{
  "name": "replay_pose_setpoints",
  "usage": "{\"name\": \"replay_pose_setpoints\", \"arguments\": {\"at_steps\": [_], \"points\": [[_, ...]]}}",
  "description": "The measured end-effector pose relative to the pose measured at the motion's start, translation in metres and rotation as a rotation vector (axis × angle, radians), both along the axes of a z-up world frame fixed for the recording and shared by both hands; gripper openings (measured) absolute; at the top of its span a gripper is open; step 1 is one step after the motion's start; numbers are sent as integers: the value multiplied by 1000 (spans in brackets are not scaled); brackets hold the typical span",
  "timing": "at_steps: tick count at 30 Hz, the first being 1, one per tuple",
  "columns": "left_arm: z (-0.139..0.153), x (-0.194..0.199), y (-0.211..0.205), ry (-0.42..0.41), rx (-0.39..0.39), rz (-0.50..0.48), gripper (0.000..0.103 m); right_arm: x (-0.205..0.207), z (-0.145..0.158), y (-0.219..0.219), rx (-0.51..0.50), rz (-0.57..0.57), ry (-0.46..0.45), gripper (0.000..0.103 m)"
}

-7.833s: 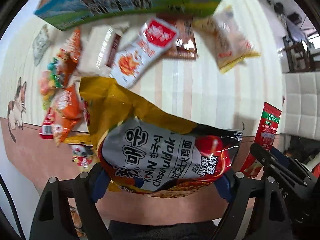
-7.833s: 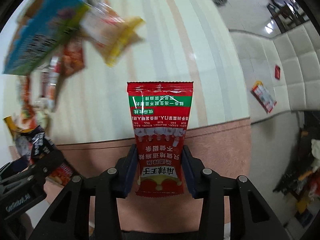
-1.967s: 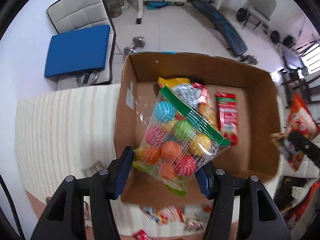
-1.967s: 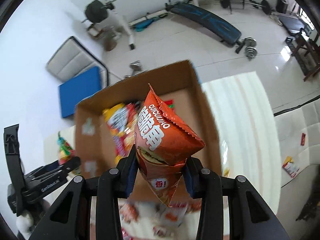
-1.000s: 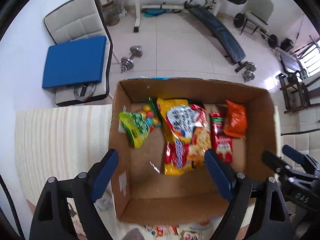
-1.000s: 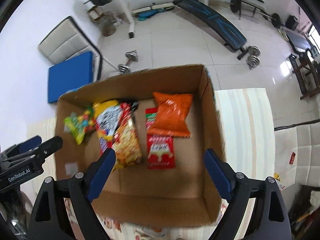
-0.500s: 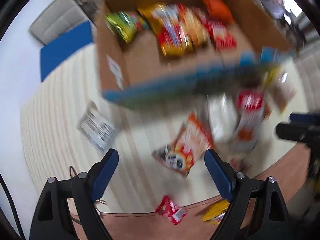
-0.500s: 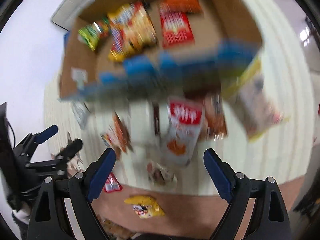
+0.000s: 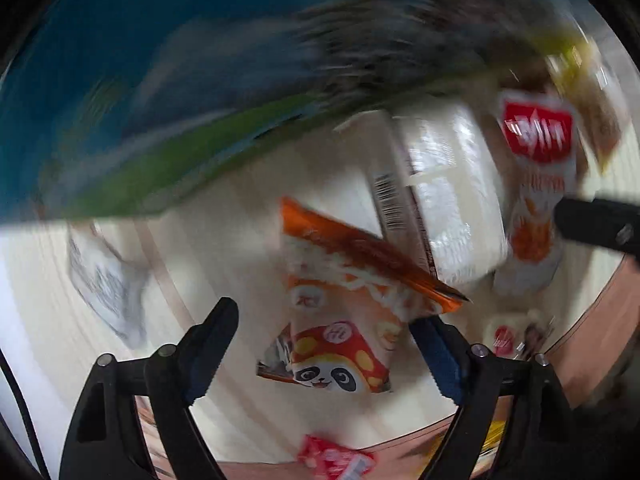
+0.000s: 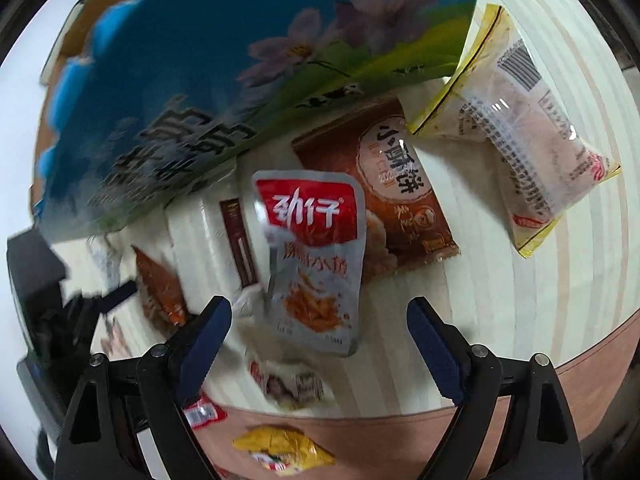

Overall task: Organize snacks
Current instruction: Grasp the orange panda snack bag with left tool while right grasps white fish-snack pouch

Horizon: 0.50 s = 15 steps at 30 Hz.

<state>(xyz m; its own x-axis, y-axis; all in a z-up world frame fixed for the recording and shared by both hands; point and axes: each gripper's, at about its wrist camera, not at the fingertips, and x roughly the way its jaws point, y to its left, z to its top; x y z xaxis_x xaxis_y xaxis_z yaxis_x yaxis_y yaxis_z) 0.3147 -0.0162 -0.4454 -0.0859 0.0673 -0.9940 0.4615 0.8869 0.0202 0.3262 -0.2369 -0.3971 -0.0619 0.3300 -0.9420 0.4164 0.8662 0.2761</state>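
My left gripper (image 9: 324, 320) is open and empty, low over an orange panda snack bag (image 9: 344, 312) that lies between its fingers on the striped table. My right gripper (image 10: 320, 320) is open and empty, its fingers on either side of a silver pouch with a red label (image 10: 314, 256). The cardboard box shows its blue and green printed side (image 10: 224, 64) at the top of both views. The orange bag also shows in the right wrist view (image 10: 160, 292), beside the left gripper.
A white packet (image 9: 448, 192), a brown biscuit pack (image 10: 396, 184) and a clear yellow-edged bag (image 10: 532, 152) lie near the box. Small packets (image 10: 288, 384), (image 10: 280, 450), (image 9: 336, 460) lie by the table's brown front edge. A grey packet (image 9: 104, 280) lies left.
Both grippers have dropped from above the box to just over the table. The left now brackets the orange panda bag, the right the silver pouch. Both stay open.
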Motion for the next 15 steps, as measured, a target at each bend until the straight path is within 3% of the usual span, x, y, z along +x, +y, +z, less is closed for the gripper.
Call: {"name": "replay_pose_setpoints", "arguments": {"at_steps": [4,7,9,11,13,15], "points": [[-1,-1,21,12,-13,160,85,4,-10,12,-45,-16,12,89],[-8,-6,39,37,-19,280,70,7,-19,23,-66,-40,38,86],[-14,-12,49,44,-6,337,67,8,-17,33,-129,-32,27,83],[-15,-16,55,37,-22,374,65,8,-16,40,-188,-14,36,76],[-14,-20,61,23,-14,405,61,9,-13,48,-253,14,31,52],[-14,-24,65,10,-15,430,59,5,-9,55,-290,56,8,46]]}}
